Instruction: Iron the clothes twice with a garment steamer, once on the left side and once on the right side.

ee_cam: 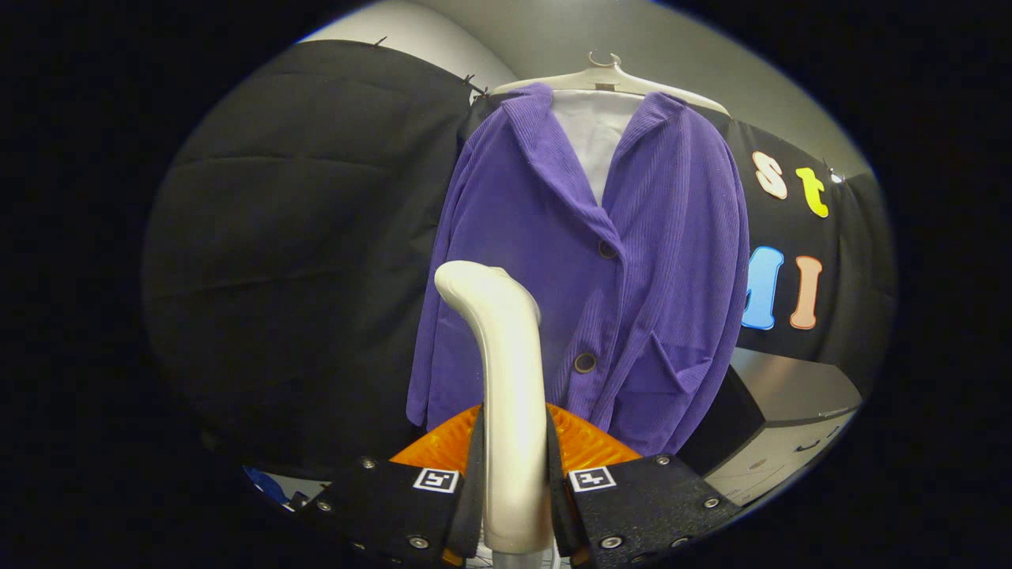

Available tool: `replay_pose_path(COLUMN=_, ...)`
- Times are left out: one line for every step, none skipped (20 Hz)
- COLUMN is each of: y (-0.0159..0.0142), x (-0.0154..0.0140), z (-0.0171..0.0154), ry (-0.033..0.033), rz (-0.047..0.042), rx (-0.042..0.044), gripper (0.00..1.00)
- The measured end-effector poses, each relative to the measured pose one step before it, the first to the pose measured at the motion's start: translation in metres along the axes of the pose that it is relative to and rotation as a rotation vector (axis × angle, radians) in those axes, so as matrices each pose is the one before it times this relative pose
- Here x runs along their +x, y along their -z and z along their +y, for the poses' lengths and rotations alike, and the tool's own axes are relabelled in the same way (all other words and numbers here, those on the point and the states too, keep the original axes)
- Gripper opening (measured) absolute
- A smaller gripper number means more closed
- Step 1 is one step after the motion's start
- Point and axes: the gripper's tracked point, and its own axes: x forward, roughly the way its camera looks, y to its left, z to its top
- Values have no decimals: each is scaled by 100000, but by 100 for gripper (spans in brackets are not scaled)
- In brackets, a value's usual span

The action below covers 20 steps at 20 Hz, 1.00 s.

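Note:
A purple corduroy jacket [632,269] hangs on a white hanger [605,79] over a white shirt [594,134], against the black booth wall. My gripper [514,474] is shut on the white handle of the garment steamer [506,379], both fingers pressing its sides. The handle rises from between the fingers and curves at its top toward the jacket's left front panel. The steamer's orange body [589,446] shows just beyond the fingers. The steamer's head is hidden behind the handle, so I cannot tell whether it touches the cloth.
Black cloth [300,253] covers the wall left of the jacket. A grey cabinet [791,419] with drawers stands low to the right, beside the jacket's hem. A small blue object [265,484] lies low on the left, past the left finger.

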Motion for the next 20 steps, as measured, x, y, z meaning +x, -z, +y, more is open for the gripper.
replay_pose_path(y=653, x=-114, z=-65, ry=334, rz=97, rx=292, gripper=36)
replay_pose_path(y=702, x=108, z=-5, ry=292, rz=774, rx=-146, gripper=36)
replay_pose_path(y=576, x=110, z=-102, ry=130, rz=985, rx=-91, gripper=36)
replay_pose_path(y=735, x=-151, z=-5, ry=27, rz=1107, rx=224, gripper=36)
replay_pose_path(y=539, x=-51, z=-50, ry=106, rz=819, rx=164, gripper=36)
replay_pose_path(y=560, x=20, z=-8, ry=212, rz=892, rx=48, gripper=36)
replay_pose_path(y=629, x=49, z=-53, ry=243, rz=763, rx=80, gripper=36)
replay_pose_path(y=614, x=57, z=34, ry=237, rz=-96, rx=428, gripper=36)
replay_pose_path(y=697, x=40, z=155, ry=-159, rz=591, rx=-445, gripper=36)
replay_pose_path(y=613, x=316, z=127, ry=-225, rz=878, rx=-54, gripper=36)
replay_pose_path(y=883, x=61, z=63, ry=-353, rz=1820, rx=-198, gripper=36)
replay_pose_path(y=891, x=-30, z=277, ry=-169, rz=646, rx=-211, gripper=36)
replay_pose_path(y=635, x=11, z=146, ry=-95, rz=599, rx=-559, gripper=36)
replay_pose_path(y=880, x=169, z=141, ry=-368, rz=1510, rx=-366, gripper=36)
replay_pose_path(y=673, x=153, z=129, ry=-447, rz=1295, rx=-143, gripper=36)
replay_pose_path(y=552, x=126, z=86, ry=-95, rz=621, rx=-427, gripper=36)
replay_pose_path(y=557, x=-54, z=180, ry=-86, rz=583, rx=-558, gripper=36)
replay_pose_path(y=821, x=-16, z=173, ry=-227, rz=1295, rx=-234, gripper=36)
replay_pose_path(y=682, x=31, z=76, ry=-289, rz=1382, rx=531, gripper=36)
replay_pose_path(y=952, x=180, z=54, ry=-258, rz=2206, rx=746, gripper=36)
